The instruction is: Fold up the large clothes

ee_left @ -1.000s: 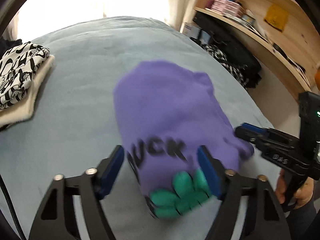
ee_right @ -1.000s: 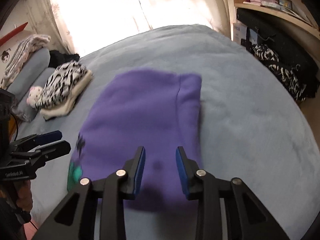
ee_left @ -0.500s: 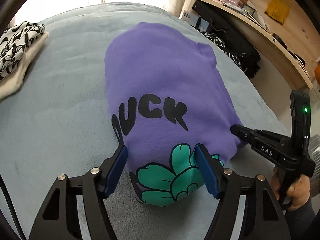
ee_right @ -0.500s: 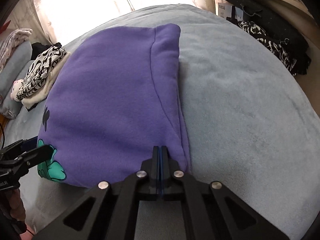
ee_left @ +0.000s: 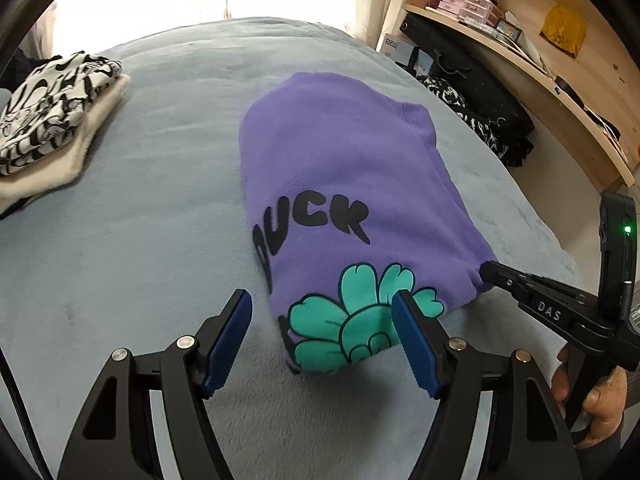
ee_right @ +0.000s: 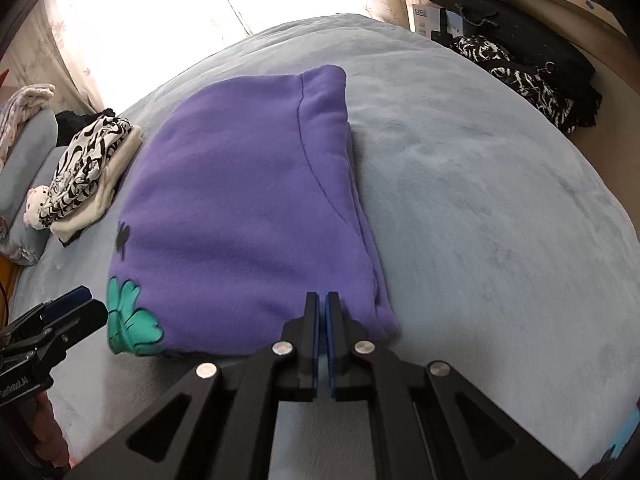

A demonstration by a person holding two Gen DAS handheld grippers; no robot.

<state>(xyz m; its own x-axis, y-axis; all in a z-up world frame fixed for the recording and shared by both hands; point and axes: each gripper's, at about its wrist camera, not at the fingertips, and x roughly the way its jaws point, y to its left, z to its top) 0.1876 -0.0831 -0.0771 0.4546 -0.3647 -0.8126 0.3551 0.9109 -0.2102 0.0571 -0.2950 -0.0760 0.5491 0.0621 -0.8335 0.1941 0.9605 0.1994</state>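
The left gripper (ee_left: 322,326) points steeply downward with its blue-padded jaws spread wide and nothing pressed between them. To its right, the right gripper (ee_right: 323,308) tilts down the same way, its jaws drawn together with barely a slit between the pads. The person's right hand (ee_left: 598,404) wraps that gripper's handle from below.

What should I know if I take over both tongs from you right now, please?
Left tongs: open, straddling the near-left corner of the purple sweatshirt, not gripping.
Right tongs: shut at the near-right edge; whether fabric is pinched cannot be seen.
The sweatshirt lies folded on the blue bed.
A folded pile sits far left.
Left, probably: a last fold or moving it to the pile.
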